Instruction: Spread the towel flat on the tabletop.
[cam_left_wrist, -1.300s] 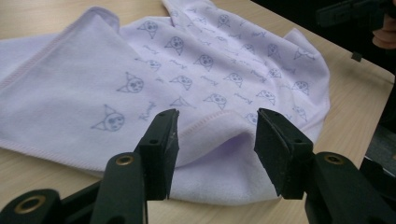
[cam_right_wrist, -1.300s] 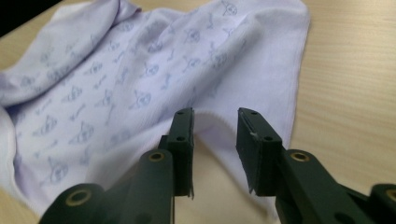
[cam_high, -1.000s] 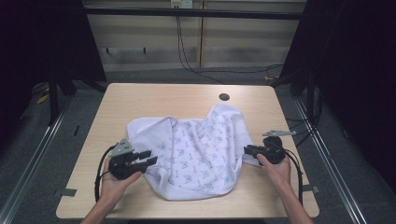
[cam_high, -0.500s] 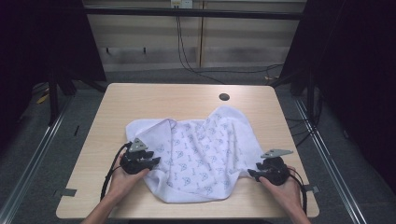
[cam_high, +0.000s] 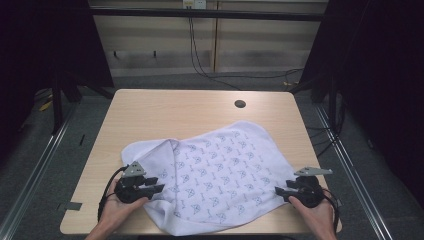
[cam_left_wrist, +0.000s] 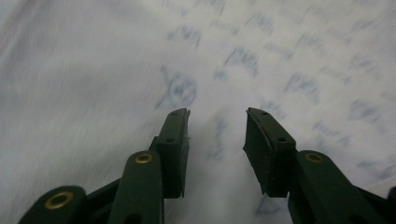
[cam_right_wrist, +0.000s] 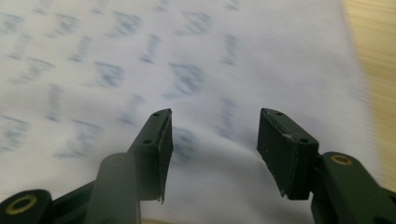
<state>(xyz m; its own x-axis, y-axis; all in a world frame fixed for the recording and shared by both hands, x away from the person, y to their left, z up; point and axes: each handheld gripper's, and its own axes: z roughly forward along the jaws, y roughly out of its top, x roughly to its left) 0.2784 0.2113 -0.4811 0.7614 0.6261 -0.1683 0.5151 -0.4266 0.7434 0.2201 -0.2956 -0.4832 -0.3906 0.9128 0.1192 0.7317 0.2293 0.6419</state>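
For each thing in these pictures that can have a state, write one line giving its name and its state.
Cloth: spread out on the table, wrinkled, left edge folded over, near edge at the table's front edge.
Left gripper: open, jaws apart over the cloth, nothing between the pads.
Right gripper: open, jaws have just been opening, cloth beneath them, nothing gripped.
Table: far half bare, one round hole near the back edge.

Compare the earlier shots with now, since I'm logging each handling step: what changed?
The right gripper drew the cloth's right side toward the near edge, then its jaws have just been opening, letting go. The cloth now lies flatter. The left gripper stays open over the cloth's left side; the table is unchanged.
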